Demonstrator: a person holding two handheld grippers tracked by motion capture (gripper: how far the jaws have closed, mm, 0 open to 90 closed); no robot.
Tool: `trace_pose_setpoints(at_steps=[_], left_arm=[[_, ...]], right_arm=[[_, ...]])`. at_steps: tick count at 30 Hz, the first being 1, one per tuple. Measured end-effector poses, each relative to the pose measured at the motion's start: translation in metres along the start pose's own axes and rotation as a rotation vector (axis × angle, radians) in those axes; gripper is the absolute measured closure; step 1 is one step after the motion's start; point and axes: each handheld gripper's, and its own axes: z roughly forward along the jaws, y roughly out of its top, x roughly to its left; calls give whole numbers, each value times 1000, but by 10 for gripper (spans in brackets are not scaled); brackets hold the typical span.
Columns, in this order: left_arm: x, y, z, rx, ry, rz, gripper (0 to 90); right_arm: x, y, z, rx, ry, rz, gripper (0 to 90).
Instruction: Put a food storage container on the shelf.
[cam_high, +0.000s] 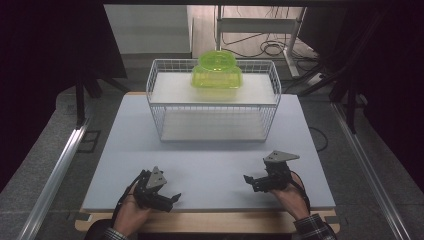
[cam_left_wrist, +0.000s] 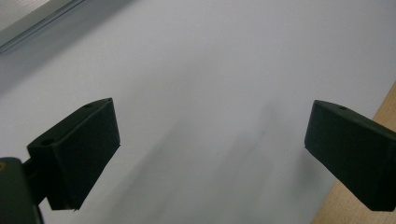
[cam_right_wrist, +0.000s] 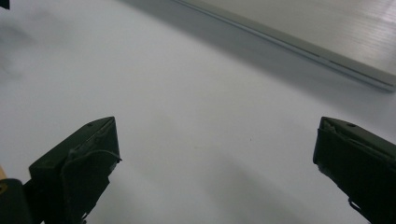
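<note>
A white wire basket (cam_high: 160, 107) sits at the table's (cam_high: 210, 170) far side with a yellow-green plastic container (cam_high: 217, 72) on its upper shelf, contents unclear, while left gripper (cam_high: 172, 199) and right gripper (cam_high: 248, 180) rest near the front edge, jaws spread, empty.

A pale mat (cam_high: 210, 165) is covering a wooden table (cam_high: 210, 222). At its far end a white wire basket (cam_high: 212, 100) is standing, with a white shelf (cam_high: 175, 90) lying across its upper part. A bright green plastic container (cam_high: 217, 72) is sitting on that shelf, toward the back. Near the front edge of the mat, the person's left hand (cam_high: 131, 215) is holding the left gripper (cam_high: 170, 199), its jaws spread apart. The right hand (cam_high: 292, 197) is holding the right gripper (cam_high: 250, 182), jaws also apart. The two grippers are lying well apart, both clear of the basket.
</note>
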Motion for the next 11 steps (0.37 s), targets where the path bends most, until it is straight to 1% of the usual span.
trace_pose_setpoints(at_steps=[5,8,11], left_arm=[[0,0,1,5,0,2,30],[0,-1,1,9,-4,-1,29],[1,0,2,8,-2,-2,27]], right_arm=[[0,-8,4,33,1,6,6],[0,-12,9,74,-10,-12,6],[1,-13,12,87,-13,-14,6]])
